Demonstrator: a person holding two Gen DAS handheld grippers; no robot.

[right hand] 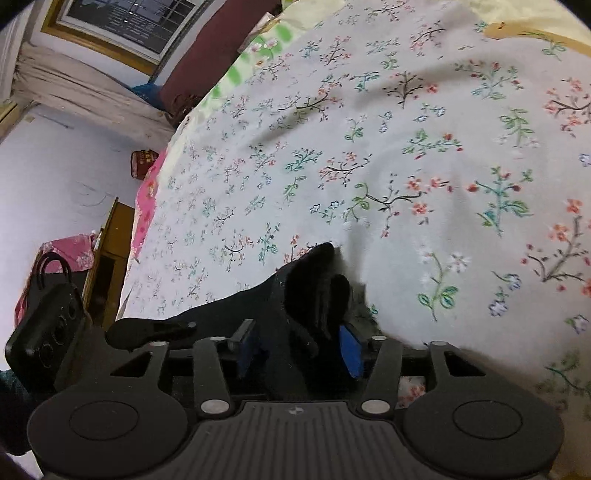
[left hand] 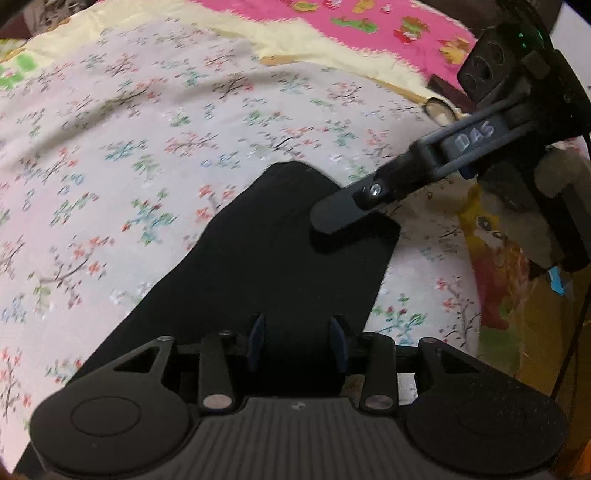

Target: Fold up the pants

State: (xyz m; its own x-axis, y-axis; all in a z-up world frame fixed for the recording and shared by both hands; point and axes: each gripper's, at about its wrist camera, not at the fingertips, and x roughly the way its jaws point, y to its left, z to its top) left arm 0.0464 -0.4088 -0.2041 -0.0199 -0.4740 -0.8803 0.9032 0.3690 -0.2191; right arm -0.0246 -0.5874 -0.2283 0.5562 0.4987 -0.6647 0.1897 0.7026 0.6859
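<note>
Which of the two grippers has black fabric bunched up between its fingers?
The right gripper: a raised fold of the black pants stands between its blue pads. The left gripper only hovers over flat cloth.

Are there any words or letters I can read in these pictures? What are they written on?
"DAS": raised letters on the right gripper's arm, seen from the left wrist camera.
Red tin beside the bed: it has pale markings, too small and blurred to read.
Framed picture on the wall: faint lines, perhaps writing, too blurred to read.
Nothing to read on the pants or the sheet.
</note>
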